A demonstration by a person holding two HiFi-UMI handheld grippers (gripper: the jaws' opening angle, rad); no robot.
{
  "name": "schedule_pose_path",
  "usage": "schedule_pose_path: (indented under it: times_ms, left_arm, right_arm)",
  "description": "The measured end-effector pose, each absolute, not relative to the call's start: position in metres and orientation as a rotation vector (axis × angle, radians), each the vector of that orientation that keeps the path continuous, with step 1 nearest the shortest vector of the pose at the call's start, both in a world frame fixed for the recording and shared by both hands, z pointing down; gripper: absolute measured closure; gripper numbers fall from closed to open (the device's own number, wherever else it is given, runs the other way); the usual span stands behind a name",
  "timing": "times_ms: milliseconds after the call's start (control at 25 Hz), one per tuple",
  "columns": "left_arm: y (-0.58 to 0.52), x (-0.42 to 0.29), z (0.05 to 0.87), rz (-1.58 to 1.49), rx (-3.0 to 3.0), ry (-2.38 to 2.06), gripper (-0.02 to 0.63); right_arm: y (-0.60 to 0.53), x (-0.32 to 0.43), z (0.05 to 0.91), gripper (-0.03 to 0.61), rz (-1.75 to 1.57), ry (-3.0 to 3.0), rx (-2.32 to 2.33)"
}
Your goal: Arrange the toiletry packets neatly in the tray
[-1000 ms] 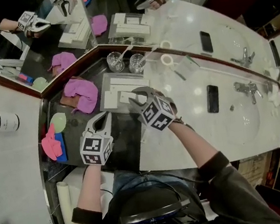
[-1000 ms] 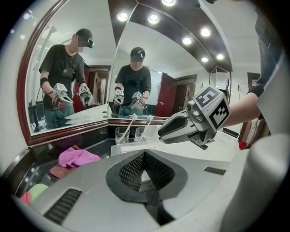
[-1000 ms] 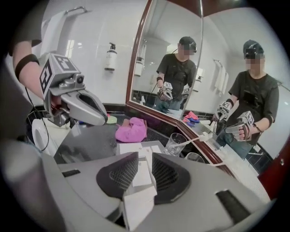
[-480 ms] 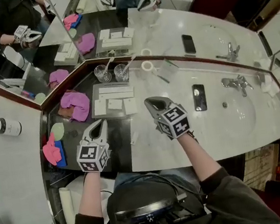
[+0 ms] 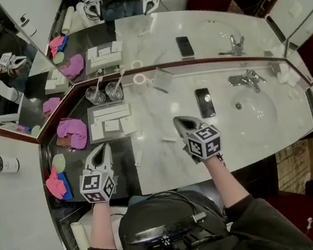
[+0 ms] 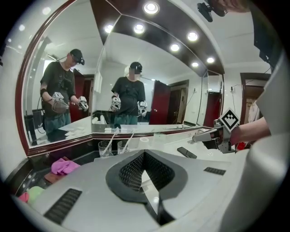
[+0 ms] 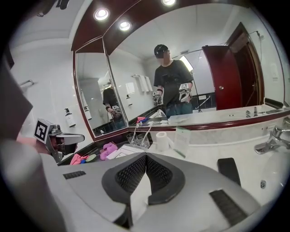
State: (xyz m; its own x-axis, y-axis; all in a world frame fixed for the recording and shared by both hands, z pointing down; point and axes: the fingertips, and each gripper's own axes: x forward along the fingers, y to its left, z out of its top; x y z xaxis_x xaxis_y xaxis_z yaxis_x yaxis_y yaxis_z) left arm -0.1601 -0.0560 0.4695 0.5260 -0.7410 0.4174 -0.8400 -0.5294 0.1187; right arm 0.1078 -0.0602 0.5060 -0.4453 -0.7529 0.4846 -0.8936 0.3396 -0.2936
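A metal tray (image 5: 109, 105) on the dark counter holds several flat white packets (image 5: 109, 114) laid side by side. Two loose white packets lie on the marble, one (image 5: 169, 139) near my right gripper and a slender one (image 5: 139, 158) at the marble's left edge. My left gripper (image 5: 102, 147) hovers in front of the tray, shut and empty; its jaws (image 6: 144, 154) meet with nothing between them. My right gripper (image 5: 177, 120) is over the marble to the tray's right. Its jaws (image 7: 146, 156) have just been closing and now stand shut with nothing between them.
Two glasses (image 5: 96, 95) with toothbrushes stand behind the tray, beside a paper roll (image 5: 139, 79) and a folded card (image 5: 161, 79). A phone (image 5: 205, 102), sink (image 5: 256, 112) and faucet (image 5: 246, 78) lie to the right. A purple cloth (image 5: 72, 132) and pink cloth (image 5: 54, 181) lie left.
My right gripper has drawn back from over the tray to the right across the marble, rolling and closing its jaws. My left gripper has pulled back a little and risen.
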Motion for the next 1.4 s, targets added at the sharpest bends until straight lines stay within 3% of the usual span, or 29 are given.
schedule_pose_path:
  times_ms: [440, 600, 720, 920, 1040, 1120, 1400]
  left_arm:
    - [-0.046, -0.144, 0.473, 0.478, 2.484, -1.261, 0.614]
    - [-0.033, -0.122, 0.488, 0.685, 2.624, -1.121, 0.612]
    - [-0.009, -0.094, 0.515, 0.959, 2.768, -0.811, 0.467]
    - [0.031, -0.080, 0.592, 1.438, 2.843, -0.267, 0.343]
    - [0.052, -0.083, 0.635, 1.722, 2.815, 0.118, 0.236]
    - [0.059, -0.087, 0.657, 1.850, 2.785, 0.294, 0.204]
    - [0.053, -0.094, 0.716, 2.049, 2.706, 0.532, 0.204]
  right_arm:
    - [-0.037, 0.117, 0.525, 0.577, 0.737, -2.309, 1.413]
    - [-0.033, 0.118, 0.530, 0.576, 0.744, -2.308, 1.390]
    - [-0.029, 0.119, 0.535, 0.577, 0.747, -2.305, 1.367]
    - [-0.022, 0.119, 0.544, 0.575, 0.749, -2.304, 1.321]
    - [-0.015, 0.117, 0.554, 0.575, 0.759, -2.294, 1.286]
    - [-0.010, 0.113, 0.562, 0.575, 0.753, -2.282, 1.254]
    - [0.000, 0.101, 0.589, 0.575, 0.761, -2.250, 1.194]
